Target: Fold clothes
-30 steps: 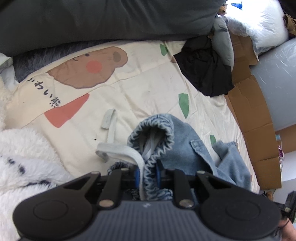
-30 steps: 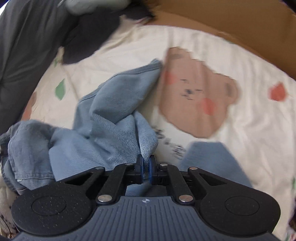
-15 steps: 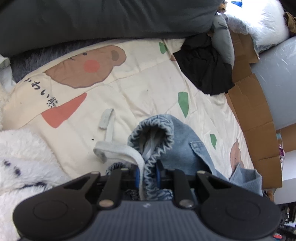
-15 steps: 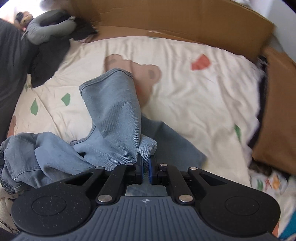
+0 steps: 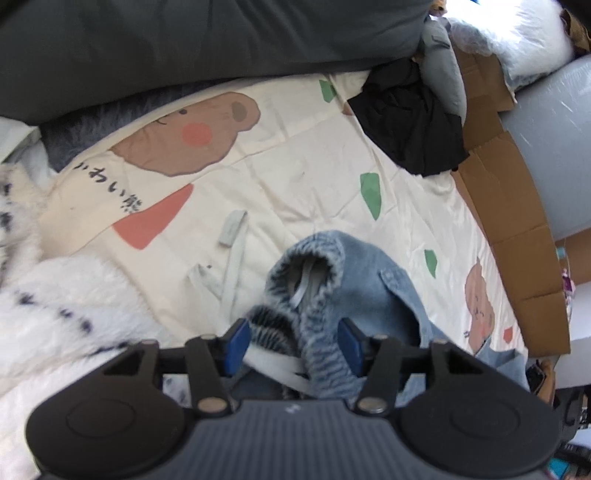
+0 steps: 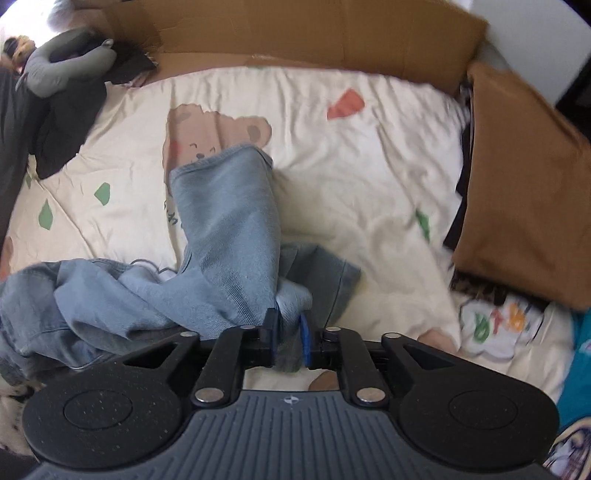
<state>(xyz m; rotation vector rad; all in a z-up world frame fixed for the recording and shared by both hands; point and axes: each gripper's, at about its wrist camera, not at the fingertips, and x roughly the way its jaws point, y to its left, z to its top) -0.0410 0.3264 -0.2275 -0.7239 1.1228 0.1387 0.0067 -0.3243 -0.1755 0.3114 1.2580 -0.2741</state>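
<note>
Denim trousers spread between two claws on a bear-print bed sheet.

The light-blue denim trousers [image 5: 373,306] are soft, washed twill with a ruffled elastic waistband [image 5: 317,266] and a flat pale drawstring [image 5: 236,254] trailing onto the cream bed sheet [image 5: 295,177], which is printed with brown bears, red and green shapes. The left claw [image 5: 291,341] stands wide apart, its blue pads either side of the bunched waistband without pressing it. In the right wrist view, the right claw [image 6: 288,338] is parted a little, a fold of trouser-leg cloth sitting loosely between its pads; one leg [image 6: 225,218] stretches away far across the sheet. Fluffy white fabric [image 5: 66,295] lies near left; brown cardboard [image 6: 295,33] lines the far edge.
</note>
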